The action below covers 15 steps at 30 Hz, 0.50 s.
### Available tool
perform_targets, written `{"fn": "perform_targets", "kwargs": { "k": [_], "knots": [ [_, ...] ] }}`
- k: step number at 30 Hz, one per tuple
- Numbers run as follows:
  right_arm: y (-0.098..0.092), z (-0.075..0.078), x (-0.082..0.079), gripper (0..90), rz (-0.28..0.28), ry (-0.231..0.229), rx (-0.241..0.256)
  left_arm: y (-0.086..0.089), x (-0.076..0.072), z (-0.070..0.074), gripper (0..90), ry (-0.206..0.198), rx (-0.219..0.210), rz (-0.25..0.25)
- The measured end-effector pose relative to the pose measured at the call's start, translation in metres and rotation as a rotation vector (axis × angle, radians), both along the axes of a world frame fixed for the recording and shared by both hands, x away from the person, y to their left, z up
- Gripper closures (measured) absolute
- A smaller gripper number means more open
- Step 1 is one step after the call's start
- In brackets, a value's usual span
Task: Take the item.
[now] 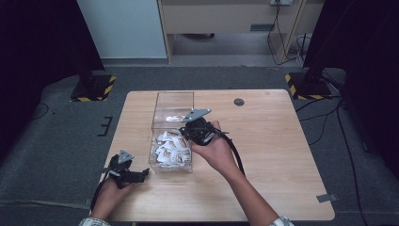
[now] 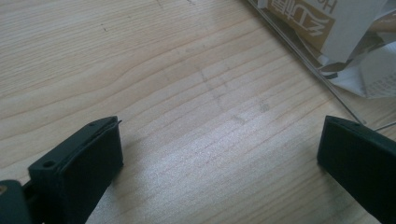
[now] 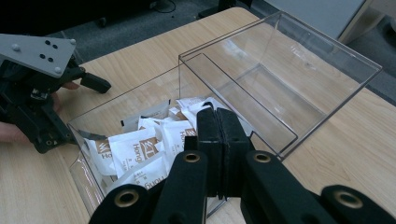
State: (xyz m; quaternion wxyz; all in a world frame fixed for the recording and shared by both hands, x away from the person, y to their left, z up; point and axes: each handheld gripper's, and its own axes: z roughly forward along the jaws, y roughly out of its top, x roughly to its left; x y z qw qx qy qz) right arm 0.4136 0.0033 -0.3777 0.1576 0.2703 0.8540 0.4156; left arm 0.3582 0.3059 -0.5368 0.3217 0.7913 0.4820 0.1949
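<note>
High view: clear box (image 1: pixel 171 165) set near the middle of the counter (image 1: pixel 273 141), lid (image 1: pixel 174 104) swung up and back, presumably to leave the top free for access from above. Heaped inside, a load of white-and-brown sachets (image 1: pixel 170 149), confined to the near half of the box. Right gripper (image 1: pixel 184 133) poised over the open top, angled down towards the heap; judged to be positioned for picking from the sachets or just after releasing one, which of the two cannot be told. Right gripper view: fingers (image 3: pixel 208 135) pressed flat together, no gap between them, tips (image 3: pixel 217 114) just above the sachets (image 3: pixel 135 149); nothing seen clamped between the pads, though a thin edge of packet there cannot be ruled out. Left gripper (image 1: pixel 141 174) resting low on the counter just beside the box's near left corner, apart from it, seemingly parked clear of the working arm yet near enough to steady the box. Left gripper view: fingers (image 2: pixel 98 144) spread wide, bare wood between them (image 2: pixel 219 140), holding and touching nothing; box wall (image 2: pixel 299 51) and sachets (image 2: pixel 355 56) ahead, beyond the tips.
</note>
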Motion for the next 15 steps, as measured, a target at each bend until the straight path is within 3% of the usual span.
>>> {"fn": "perform_targets", "kwargs": {
  "k": [5, 15],
  "knots": [
    [0.0003, -0.0017, -0.0008, 89.3, 0.001, -0.002, -0.016, 0.0, 0.0, 0.0, 0.0, 0.0, 0.0, 0.0],
    [-0.0017, -0.0011, -0.0017, 89.2, -0.005, -0.015, 0.007, 0.0, 0.0, 0.0, 0.0, 0.0, 0.0, 0.0]
  ]
}}
